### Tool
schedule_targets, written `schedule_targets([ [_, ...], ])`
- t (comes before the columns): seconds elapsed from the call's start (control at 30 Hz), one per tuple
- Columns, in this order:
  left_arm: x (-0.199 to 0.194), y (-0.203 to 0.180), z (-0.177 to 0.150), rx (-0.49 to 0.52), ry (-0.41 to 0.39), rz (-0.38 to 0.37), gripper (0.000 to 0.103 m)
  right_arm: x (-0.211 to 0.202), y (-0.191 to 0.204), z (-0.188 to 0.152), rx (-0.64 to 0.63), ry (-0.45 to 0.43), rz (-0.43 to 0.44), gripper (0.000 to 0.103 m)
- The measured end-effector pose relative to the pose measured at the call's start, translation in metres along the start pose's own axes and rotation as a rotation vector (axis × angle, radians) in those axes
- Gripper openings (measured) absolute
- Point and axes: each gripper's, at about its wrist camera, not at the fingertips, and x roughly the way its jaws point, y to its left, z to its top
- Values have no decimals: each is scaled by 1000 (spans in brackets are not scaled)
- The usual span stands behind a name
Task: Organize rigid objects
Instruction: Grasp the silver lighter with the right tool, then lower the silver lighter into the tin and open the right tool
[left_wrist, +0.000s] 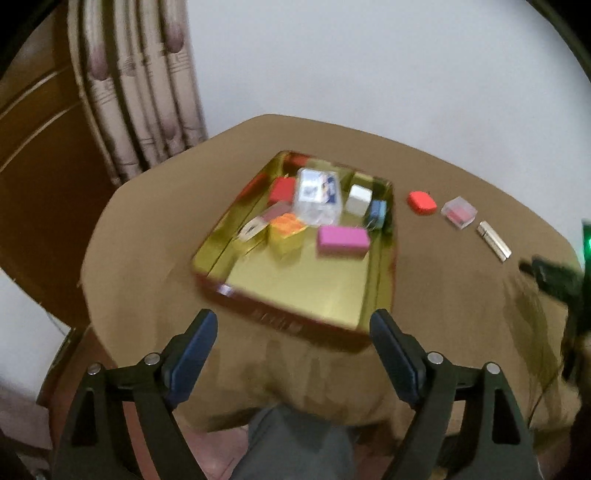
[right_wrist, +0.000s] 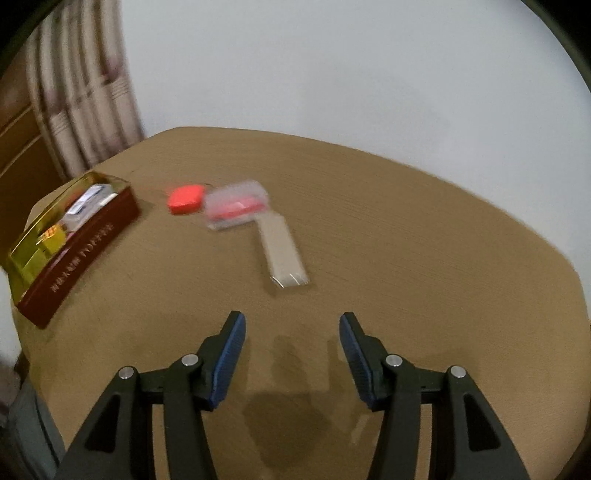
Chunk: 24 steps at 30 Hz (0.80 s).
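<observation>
Rigid objects are split two ways right now: a crowd of them sits inside the gold-lined tin (left_wrist: 325, 295), and three more lie loose on the tabletop (right_wrist: 406, 258) to its right. Nearest the cameras, the left claw (left_wrist: 293, 325) is spread wide with nothing between its blue pads, hanging just short of the tin's near wall, and the right claw (right_wrist: 291, 325) is spread too, empty, over bare wood. Count inside the tin, near to far: one pink block (left_wrist: 343, 240), one yellow-and-orange box (left_wrist: 286, 236), one pale striped box at its left, one clear plastic case (left_wrist: 317, 199) in the middle, one white cube (left_wrist: 358, 199), one blue piece (left_wrist: 377, 214) against the right wall, one red block (left_wrist: 282, 189); blur hides anything finer. The near half of the tin floor is open. Outside, in a row, one silver bar (right_wrist: 282, 251) nearest, one clear box with red contents (right_wrist: 236, 206) touching its far end, one red rounded case (right_wrist: 184, 199) just beside that. Plenty of free tabletop lies right of the row and toward the far edge. Beyond, a plain white wall (right_wrist: 332, 74), a striped curtain (left_wrist: 147, 92) and brown wood panelling at far left.
</observation>
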Motion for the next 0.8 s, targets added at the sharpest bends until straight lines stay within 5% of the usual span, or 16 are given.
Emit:
schedule_targets([
  [0.43,7,39,-19,-39,38,47,83,77,0,48,-19,183,-22,54],
  [0.53,14,44,-22,-57,64,41,83,87,2,46,-8,210,-16,31],
  [0.8,17,55,-27,-106,75,61,83,71,9,41,44,199,22,29],
])
